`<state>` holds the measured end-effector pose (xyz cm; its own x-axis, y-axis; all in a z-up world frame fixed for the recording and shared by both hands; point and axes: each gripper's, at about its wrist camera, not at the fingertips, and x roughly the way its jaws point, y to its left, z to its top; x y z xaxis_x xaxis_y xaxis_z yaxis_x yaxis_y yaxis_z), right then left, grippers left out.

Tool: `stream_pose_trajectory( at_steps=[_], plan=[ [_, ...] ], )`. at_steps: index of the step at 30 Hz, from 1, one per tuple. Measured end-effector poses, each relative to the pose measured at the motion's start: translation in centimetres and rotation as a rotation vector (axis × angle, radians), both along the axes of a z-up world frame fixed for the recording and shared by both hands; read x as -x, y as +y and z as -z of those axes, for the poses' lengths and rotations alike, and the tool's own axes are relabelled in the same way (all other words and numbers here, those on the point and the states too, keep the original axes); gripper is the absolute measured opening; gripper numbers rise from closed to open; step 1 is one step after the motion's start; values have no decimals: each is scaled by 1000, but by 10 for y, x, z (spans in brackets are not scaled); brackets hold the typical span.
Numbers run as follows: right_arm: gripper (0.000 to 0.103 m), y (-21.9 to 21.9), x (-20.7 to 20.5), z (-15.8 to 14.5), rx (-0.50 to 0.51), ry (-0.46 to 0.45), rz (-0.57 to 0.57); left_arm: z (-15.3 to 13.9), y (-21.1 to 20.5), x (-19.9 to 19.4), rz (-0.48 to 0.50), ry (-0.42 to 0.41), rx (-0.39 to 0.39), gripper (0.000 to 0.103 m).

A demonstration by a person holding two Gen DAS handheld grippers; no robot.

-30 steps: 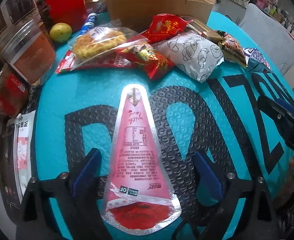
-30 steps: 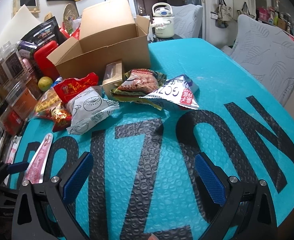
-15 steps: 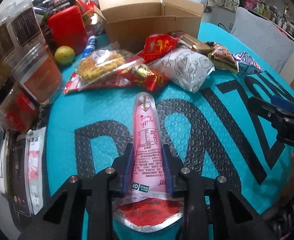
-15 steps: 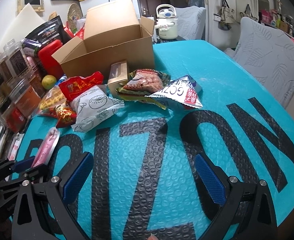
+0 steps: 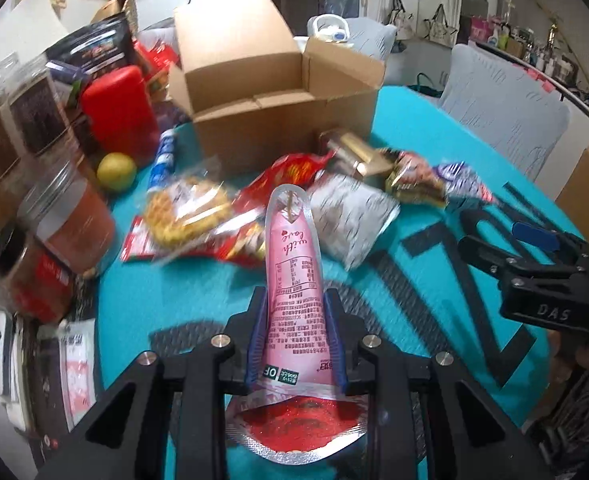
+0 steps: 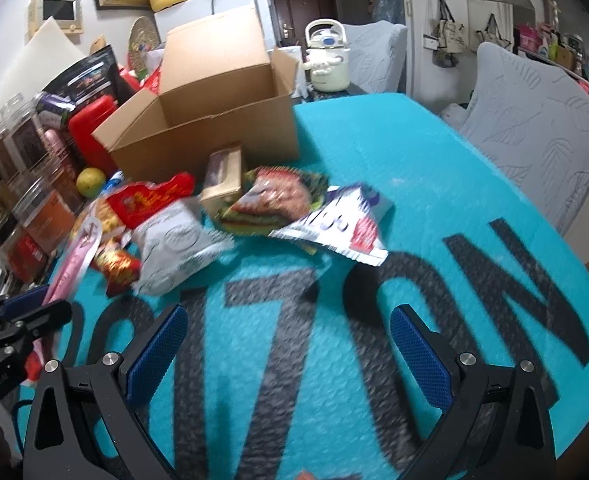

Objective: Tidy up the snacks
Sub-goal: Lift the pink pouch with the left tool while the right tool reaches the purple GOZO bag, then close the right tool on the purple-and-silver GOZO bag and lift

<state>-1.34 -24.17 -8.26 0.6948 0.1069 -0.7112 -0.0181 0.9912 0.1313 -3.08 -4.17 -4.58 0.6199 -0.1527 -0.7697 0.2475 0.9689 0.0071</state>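
Cardboard box [image 5: 282, 100] stands open at the far side of my left view, flaps up; as much of its inside as I can see looks bare. To its left are clear jars [image 5: 70, 216] with brown and reddish contents, and a red lidded container [image 5: 118, 108] whose inside is hidden. My left gripper [image 5: 296, 344] is clamped on the pink pouch [image 5: 294, 280], blue pads pressing both long sides near its wide end. The pouch's narrow tip points away from me toward the snack pile [image 5: 294, 196], its silver-edged red bottom hanging below my fingers. The pouch sits clear of the teal mat [image 5: 166, 292]. My right gripper [image 5: 534, 260] shows at the right edge.

From the right wrist, the same box [image 6: 214, 112] gapes open with its lid flap raised, and no snack shows in the part I can see. The jars [image 6: 34, 208] line the left edge. My right gripper [image 6: 290, 352] stands wide apart over the mat [image 6: 414, 184], nothing between its blue pads. The pink pouch [image 6: 78, 256] appears at far left, pinched in my left gripper [image 6: 22, 312], slanting up toward the pile of snacks [image 6: 222, 216], well apart from my right claw.
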Motion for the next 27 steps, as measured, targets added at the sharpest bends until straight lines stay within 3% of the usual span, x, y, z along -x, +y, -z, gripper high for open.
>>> stream_pose_trajectory(
  at_steps=[8, 12, 23, 27],
  plan=[
    [102, -20, -35, -19, 48, -38, 52, -17, -27, -36, 57, -38, 37, 28],
    [95, -29, -55, -19, 60, -22, 73, -21, -40, -52, 82, -44, 52, 28],
    [80, -48, -94, 11, 51, 102, 114, -19, -63, -84, 126, -45, 63, 28],
    [80, -50, -95, 20, 25, 125, 116, -15, -66, -88, 135, -32, 60, 28]
  ],
)
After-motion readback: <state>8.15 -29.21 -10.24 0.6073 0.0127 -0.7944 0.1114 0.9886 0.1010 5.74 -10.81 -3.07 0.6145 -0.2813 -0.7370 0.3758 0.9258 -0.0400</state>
